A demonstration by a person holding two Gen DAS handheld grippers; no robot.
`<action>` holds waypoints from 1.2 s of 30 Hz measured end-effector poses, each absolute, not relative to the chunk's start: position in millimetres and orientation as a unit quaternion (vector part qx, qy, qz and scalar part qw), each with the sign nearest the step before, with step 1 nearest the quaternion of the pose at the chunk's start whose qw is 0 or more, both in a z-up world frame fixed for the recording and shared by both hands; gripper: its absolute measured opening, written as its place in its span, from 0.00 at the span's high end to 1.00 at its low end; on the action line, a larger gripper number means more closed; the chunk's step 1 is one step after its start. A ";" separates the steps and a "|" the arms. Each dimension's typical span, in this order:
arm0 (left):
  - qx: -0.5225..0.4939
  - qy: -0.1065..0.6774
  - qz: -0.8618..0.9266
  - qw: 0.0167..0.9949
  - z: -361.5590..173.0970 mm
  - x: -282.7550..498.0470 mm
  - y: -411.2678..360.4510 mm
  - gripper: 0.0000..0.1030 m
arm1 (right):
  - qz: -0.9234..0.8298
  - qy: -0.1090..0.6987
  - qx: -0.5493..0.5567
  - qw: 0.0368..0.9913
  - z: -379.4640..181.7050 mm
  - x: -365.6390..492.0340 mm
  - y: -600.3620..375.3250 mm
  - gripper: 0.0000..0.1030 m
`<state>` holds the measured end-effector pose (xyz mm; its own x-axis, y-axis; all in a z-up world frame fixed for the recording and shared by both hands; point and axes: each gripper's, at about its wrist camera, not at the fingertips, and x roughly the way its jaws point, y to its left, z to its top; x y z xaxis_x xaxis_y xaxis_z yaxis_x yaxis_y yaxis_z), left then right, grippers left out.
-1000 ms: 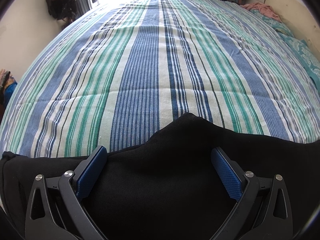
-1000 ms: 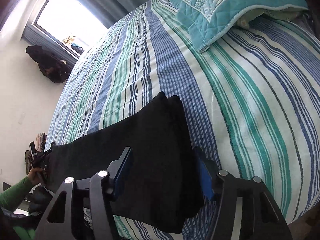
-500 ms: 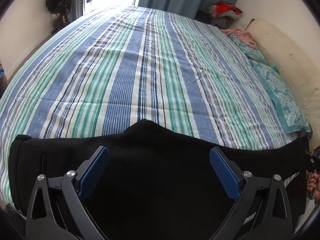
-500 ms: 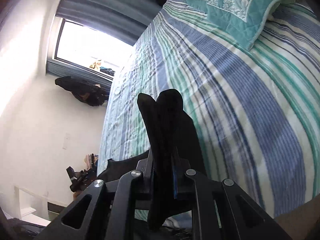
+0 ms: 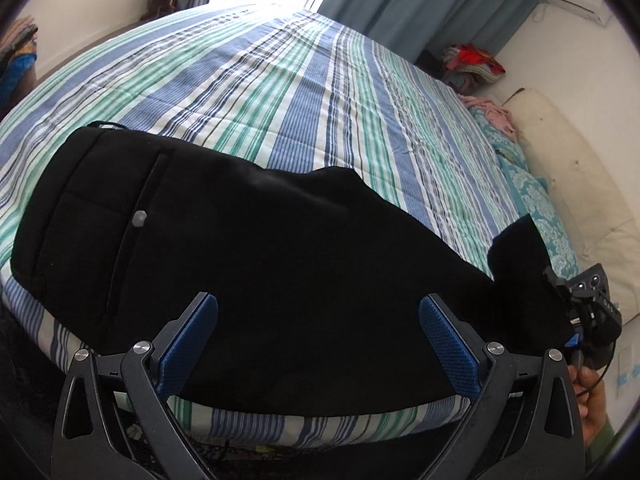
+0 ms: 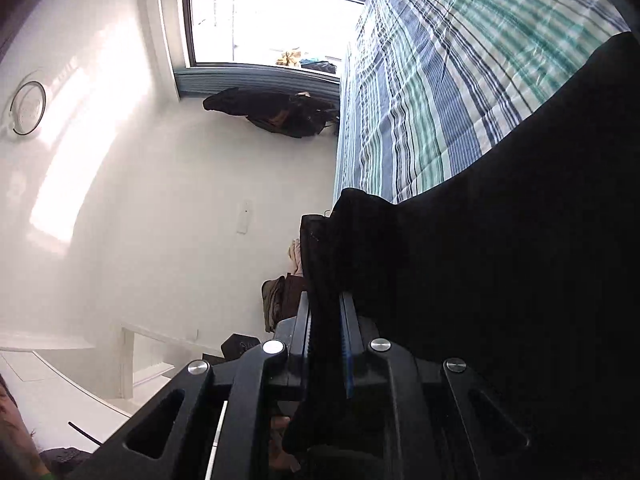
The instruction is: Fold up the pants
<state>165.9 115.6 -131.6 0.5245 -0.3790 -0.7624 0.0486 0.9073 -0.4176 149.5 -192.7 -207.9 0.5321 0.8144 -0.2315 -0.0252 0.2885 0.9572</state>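
Observation:
Black pants [image 5: 256,264] lie along the near edge of the striped bed [image 5: 304,92], waistband and button at the left. My left gripper [image 5: 318,340] is open and empty, raised above the middle of the pants. My right gripper [image 6: 325,312] is shut on the leg end of the pants [image 6: 500,280] and holds it lifted, rolled sideways. In the left wrist view the right gripper [image 5: 576,308] shows at the right with the lifted leg end standing above it.
A teal patterned pillow [image 5: 532,200] and a cream headboard cushion [image 5: 568,168] lie at the bed's right side. A clothes pile [image 5: 472,60] sits in the far corner. A window [image 6: 264,12] and white wall [image 6: 120,200] face the right gripper.
My right gripper closed on the leg end, then lifted it and rolled sideways. My left gripper stayed open and pulled back and up from the pants.

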 end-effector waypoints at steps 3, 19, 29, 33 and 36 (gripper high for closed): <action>-0.181 0.466 -0.117 0.858 -134.4 158.1 127.1 0.02 | 0.277 0.407 0.481 0.725 -230.0 166.3 -133.8 0.87; -0.136 0.500 -0.326 0.791 -127.4 168.6 18.7 0.06 | 0.122 0.357 0.047 0.925 -151.4 47.2 -136.3 0.02; -0.044 0.566 -0.237 0.789 -152.9 186.3 -20.4 0.53 | 0.057 0.322 0.133 0.936 -138.6 20.9 -196.6 0.02; -0.048 0.555 -0.230 0.798 -149.7 183.0 -11.2 0.41 | 0.064 0.325 0.143 0.933 -143.3 23.8 -197.7 0.02; -0.041 0.564 -0.226 0.793 -155.8 186.5 -12.5 0.42 | 0.068 0.325 0.147 0.932 -144.7 25.1 -196.9 0.02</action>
